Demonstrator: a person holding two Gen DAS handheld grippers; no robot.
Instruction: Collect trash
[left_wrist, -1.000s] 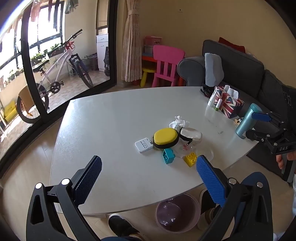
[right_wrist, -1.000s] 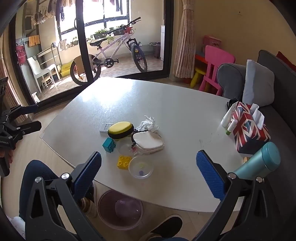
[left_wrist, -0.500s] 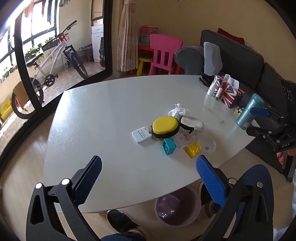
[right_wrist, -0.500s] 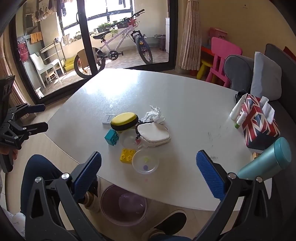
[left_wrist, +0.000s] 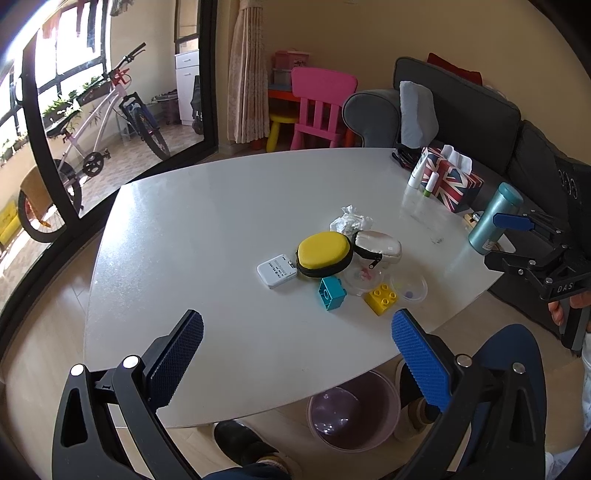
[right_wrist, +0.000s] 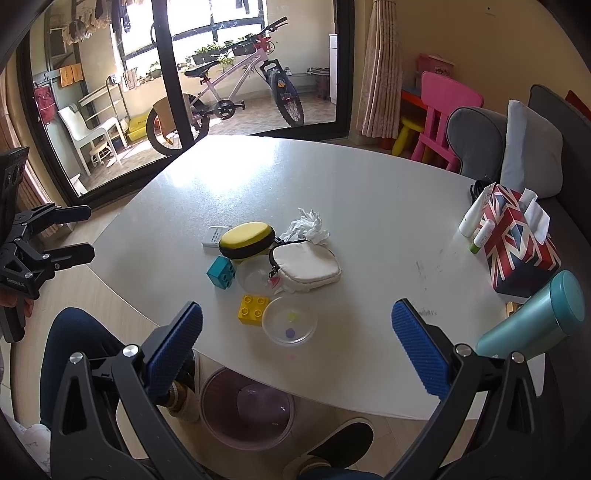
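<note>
Two tools hang over the near edge of a white tabletop (left_wrist: 207, 221), both with their blue pads spread wide and nothing between them. The left tool (left_wrist: 295, 354) fills the bottom of the left wrist view; the right tool (right_wrist: 295, 343) fills the bottom of the right wrist view and also shows at the right edge of the left wrist view, apart from the tabletop.

At the centre of the left wrist frame lies a cluster of small things. A crumpled white tissue (left_wrist: 350, 220), the trash here, sits at the far side of the cluster, touching a yellow zip case (left_wrist: 324, 251) and a white pouch (left_wrist: 379, 245). Left of the case is a white card (left_wrist: 277, 270). Nearer the frame bottom are a teal block (left_wrist: 331, 293), a yellow block (left_wrist: 382, 297) and two clear plastic lids (right_wrist: 289, 320), one beside the yellow block, the other partly under the pouch.

Below the tabletop edge, at the lower centre of both frames, a purple bin (right_wrist: 246, 406) stands on the floor between the person's shoes. A flag-patterned tissue box (right_wrist: 517, 240) and a teal bottle (right_wrist: 535, 314) sit at the right.
</note>
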